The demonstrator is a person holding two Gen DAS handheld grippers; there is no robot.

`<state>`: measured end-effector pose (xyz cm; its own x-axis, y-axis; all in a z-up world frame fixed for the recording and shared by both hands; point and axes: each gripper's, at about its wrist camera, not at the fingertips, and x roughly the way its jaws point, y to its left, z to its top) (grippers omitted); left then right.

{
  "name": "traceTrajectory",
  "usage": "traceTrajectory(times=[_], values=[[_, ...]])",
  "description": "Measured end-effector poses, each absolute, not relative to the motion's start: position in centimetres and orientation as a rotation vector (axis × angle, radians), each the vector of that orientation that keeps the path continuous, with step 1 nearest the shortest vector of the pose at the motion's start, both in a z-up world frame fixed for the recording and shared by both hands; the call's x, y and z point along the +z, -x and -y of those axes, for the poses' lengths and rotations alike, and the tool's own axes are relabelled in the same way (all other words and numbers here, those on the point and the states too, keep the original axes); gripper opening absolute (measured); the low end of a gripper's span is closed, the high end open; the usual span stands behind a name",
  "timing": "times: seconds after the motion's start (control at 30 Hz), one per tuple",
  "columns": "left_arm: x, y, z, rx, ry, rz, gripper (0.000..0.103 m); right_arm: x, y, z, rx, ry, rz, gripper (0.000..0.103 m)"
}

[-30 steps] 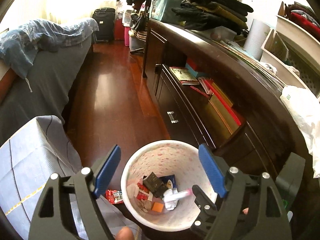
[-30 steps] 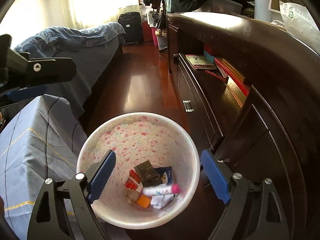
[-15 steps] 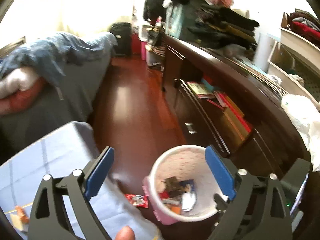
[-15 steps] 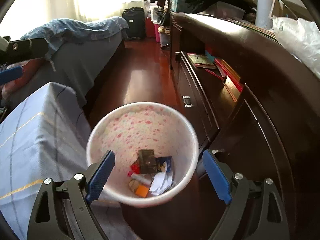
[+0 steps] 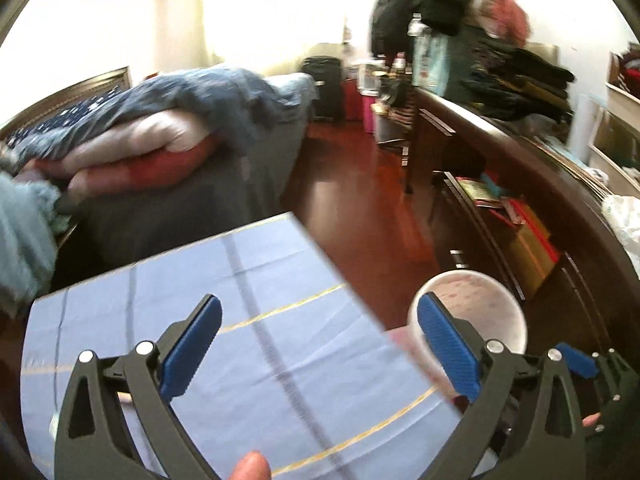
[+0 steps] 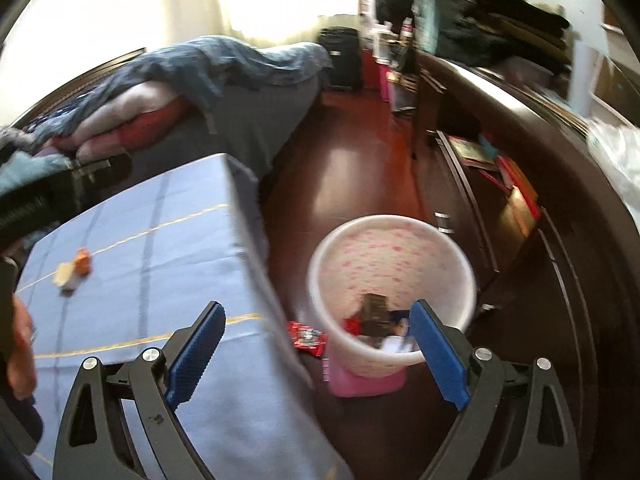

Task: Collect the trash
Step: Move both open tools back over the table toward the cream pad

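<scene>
The left gripper (image 5: 318,340) and right gripper (image 6: 316,344) have just been opening; both stand released, nothing between the jaws. The wastebasket (image 6: 394,264) stands on the floor beside the blue-covered table (image 6: 152,248). A red wrapper (image 6: 307,337) lies beside the wastebasket; orange scraps (image 6: 76,268) rest on the table.

Bedroom, blurry frames. Bright blown-out window (image 5: 276,12) at the far end, white walls. Glossy reddish wood floor (image 5: 360,208) with glare. Bed (image 5: 192,168) on the left, grey sheet, rumpled blue blanket and pillows. Long dark wooden dresser (image 6: 560,208) on the right, books in an open shelf, clothes piled on top. Black suitcase (image 5: 322,88) by the far wall. Blue checked cloth covers the near surface (image 5: 224,320).
</scene>
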<state>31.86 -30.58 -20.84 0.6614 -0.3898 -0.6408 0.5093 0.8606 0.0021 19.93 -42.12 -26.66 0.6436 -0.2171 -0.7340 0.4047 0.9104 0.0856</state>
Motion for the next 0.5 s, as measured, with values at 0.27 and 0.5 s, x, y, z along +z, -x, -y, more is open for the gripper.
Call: traceTrajectory(times=[0.27, 0.5], values=[[-24.4, -34.4, 19.9, -0.311, -0.097, -0.762, 0.099, -26.0, -21.6, 36.0, -0.218, -0.181, -0.815, 0.093], [-28.3, -37.2, 14.5, -0.259, -0.02, -0.856, 0.096, -26.2, -23.3, 32.0, -0.134, -0.143, -0.837, 0.093]])
